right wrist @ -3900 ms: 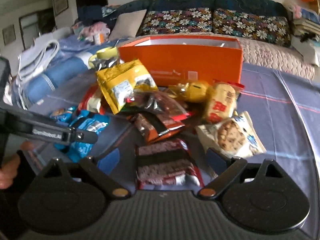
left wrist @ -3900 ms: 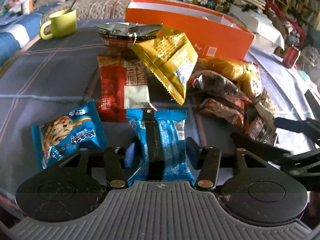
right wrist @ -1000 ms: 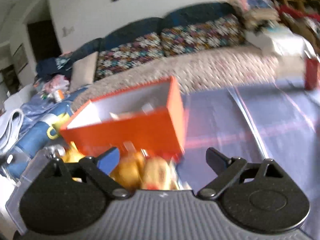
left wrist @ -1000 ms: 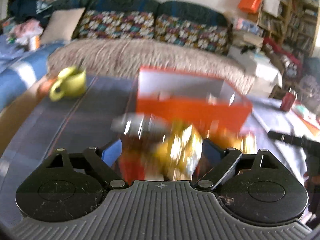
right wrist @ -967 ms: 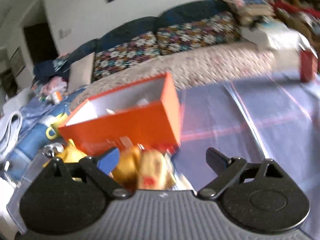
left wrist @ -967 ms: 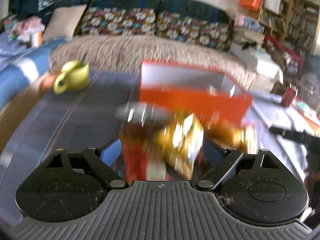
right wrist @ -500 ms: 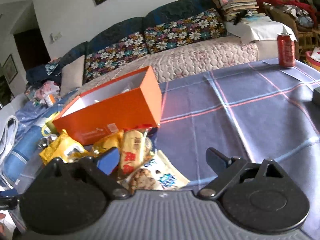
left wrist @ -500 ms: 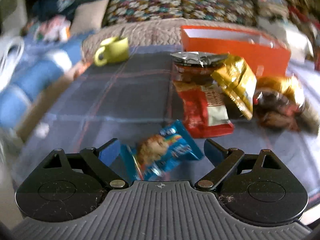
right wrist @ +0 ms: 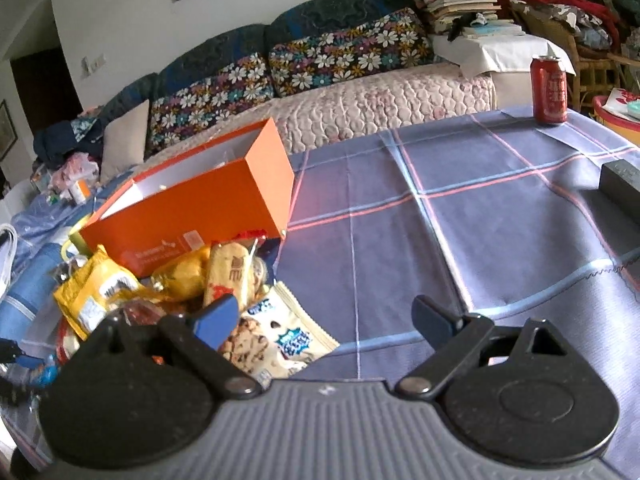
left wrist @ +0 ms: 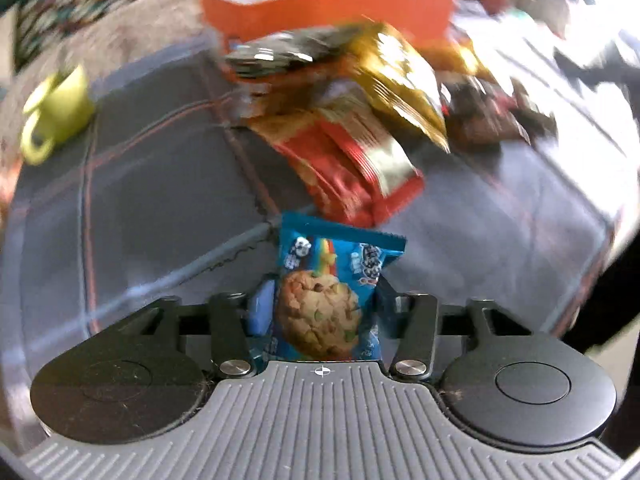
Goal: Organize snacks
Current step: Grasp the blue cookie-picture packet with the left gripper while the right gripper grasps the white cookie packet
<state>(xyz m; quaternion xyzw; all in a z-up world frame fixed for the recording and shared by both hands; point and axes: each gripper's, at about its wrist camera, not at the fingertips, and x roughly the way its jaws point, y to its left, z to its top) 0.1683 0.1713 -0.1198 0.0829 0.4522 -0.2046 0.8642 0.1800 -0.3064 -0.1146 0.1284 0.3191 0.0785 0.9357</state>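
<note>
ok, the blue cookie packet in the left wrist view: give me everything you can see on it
The blue cookie packet is a small glossy plastic wrapper, sealed, with a crimped top edge. It is printed with a large chocolate-chip cookie, a rainbow and a white-and-blue logo. It stands roughly upright, top tilted slightly right, between the fingers of the left gripper, which have just closed and pinch its sides. Its lower end is hidden behind the gripper body. Behind it lie the plaid tablecloth and a red packet.
</note>
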